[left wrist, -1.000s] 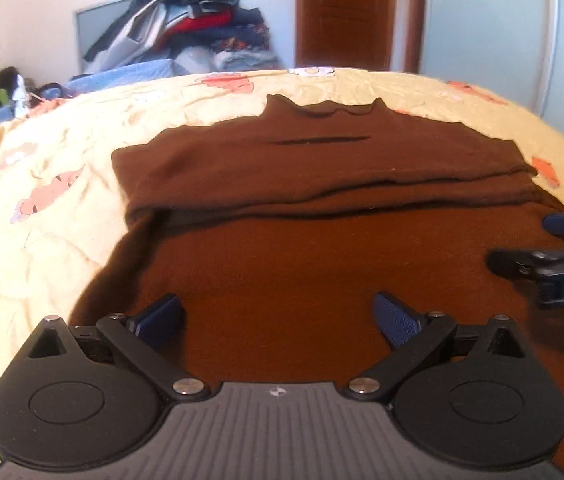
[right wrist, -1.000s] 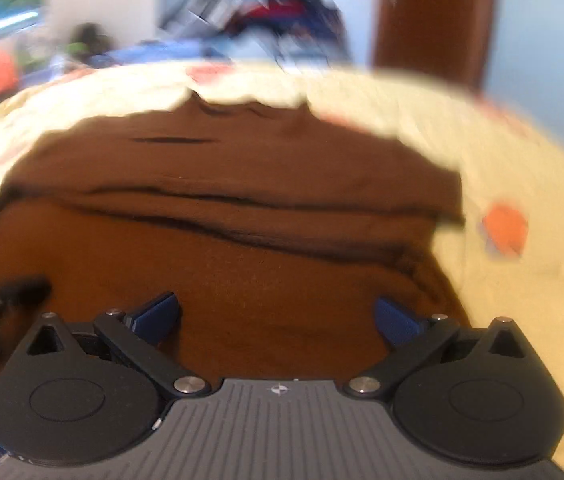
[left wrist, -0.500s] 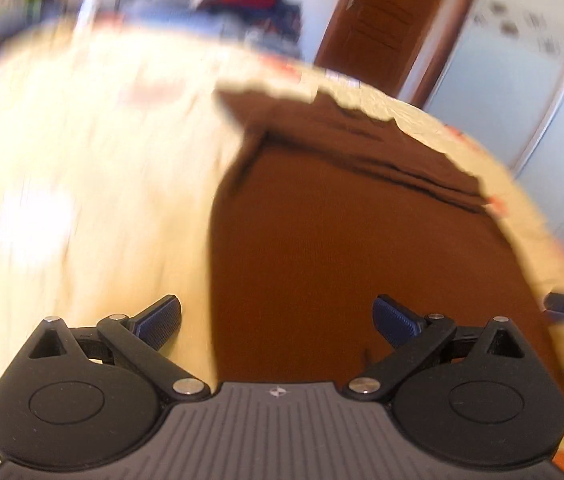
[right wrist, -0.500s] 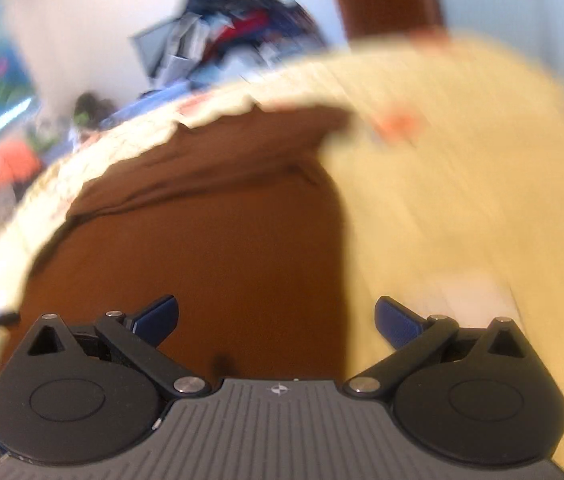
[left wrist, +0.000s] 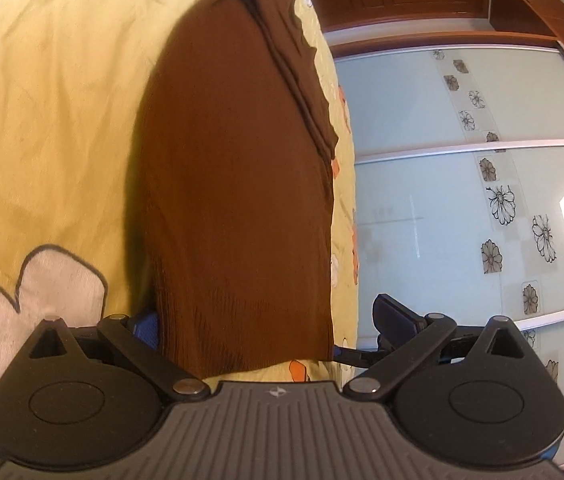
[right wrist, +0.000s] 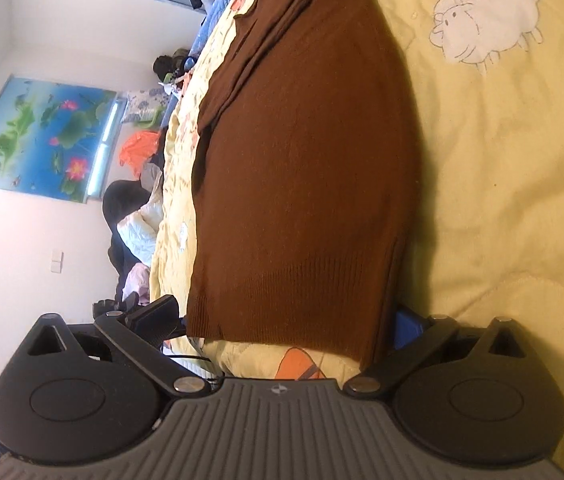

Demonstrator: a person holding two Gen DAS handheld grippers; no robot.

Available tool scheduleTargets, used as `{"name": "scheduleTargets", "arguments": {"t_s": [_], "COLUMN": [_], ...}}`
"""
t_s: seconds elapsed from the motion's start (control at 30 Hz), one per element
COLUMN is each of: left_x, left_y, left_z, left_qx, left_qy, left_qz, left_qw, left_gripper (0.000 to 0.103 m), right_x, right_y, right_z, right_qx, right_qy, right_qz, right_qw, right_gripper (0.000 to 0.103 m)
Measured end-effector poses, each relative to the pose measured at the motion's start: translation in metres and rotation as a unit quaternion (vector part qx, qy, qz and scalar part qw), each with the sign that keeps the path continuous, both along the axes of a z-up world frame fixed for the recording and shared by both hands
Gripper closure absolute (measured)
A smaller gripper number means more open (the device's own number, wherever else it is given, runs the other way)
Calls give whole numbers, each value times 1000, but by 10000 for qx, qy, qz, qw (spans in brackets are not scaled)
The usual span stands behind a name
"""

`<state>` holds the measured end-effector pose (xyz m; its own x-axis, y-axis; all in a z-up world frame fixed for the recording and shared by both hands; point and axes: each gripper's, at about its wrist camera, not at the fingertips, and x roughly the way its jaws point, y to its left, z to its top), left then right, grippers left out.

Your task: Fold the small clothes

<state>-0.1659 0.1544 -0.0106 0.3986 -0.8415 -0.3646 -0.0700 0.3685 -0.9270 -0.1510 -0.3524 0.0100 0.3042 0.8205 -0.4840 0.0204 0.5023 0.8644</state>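
A brown knit sweater [left wrist: 233, 160] lies flat on a yellow quilt [left wrist: 41, 120], its sleeves folded across the far end. My left gripper [left wrist: 267, 316] is turned on its side at the ribbed hem's left corner, open, one blue pad [left wrist: 147, 326] under the cloth and the other finger above it. In the right wrist view the same sweater [right wrist: 306, 160] fills the middle. My right gripper [right wrist: 284, 314] is also on its side and open, astride the hem's right corner, with a blue pad [right wrist: 406, 320] beneath the fabric.
The quilt [right wrist: 502, 200] carries a white sheep print [right wrist: 486, 36] to the right of the sweater. Glass wardrobe doors [left wrist: 462, 200] stand beyond the bed's right side. A pond poster [right wrist: 41, 136] and piled clothes [right wrist: 137, 232] are off the left side.
Both grippers have swung from above the sweater's body outwards and rolled onto their sides. Each now straddles a corner of the hem. The sweater itself has not shifted.
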Motion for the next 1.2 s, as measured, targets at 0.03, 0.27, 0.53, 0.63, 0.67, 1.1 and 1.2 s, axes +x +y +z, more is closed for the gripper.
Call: {"name": "scheduleTargets", "arguments": {"t_s": [0.03, 0.27, 0.53, 0.63, 0.67, 1.1, 1.2], "left_x": [5, 6, 1, 8, 15, 223, 281], "left_y": [-2, -16, -18, -14, -11, 1, -11], "left_z": [0, 8, 15, 27, 33, 123, 124], "left_qx": [31, 943, 2052, 1966, 1884, 1751, 2051], "left_qy": [27, 111, -7, -169, -276, -1855, -1972], "left_qz": [-13, -94, -216, -197, -157, 706, 829], "left_qw": [10000, 9954, 9785, 9801, 9816, 9643, 9551], "left_gripper": [0, 39, 98, 98, 98, 98, 98], "right_x": [2, -7, -17, -9, -3, 227, 290], "right_y": [0, -6, -13, -11, -11, -28, -33], "right_z": [0, -6, -22, -3, 6, 55, 43], "right_qx": [-12, -318, -273, -38, 60, 646, 548], "right_qy": [-6, 174, 275, -38, -194, -1384, -1207], "right_qz": [-8, -214, -495, -511, -513, -1185, -1435], "right_qw": [10000, 9991, 9980, 9987, 9985, 9811, 9807], "right_gripper": [0, 43, 92, 92, 92, 91, 91]}}
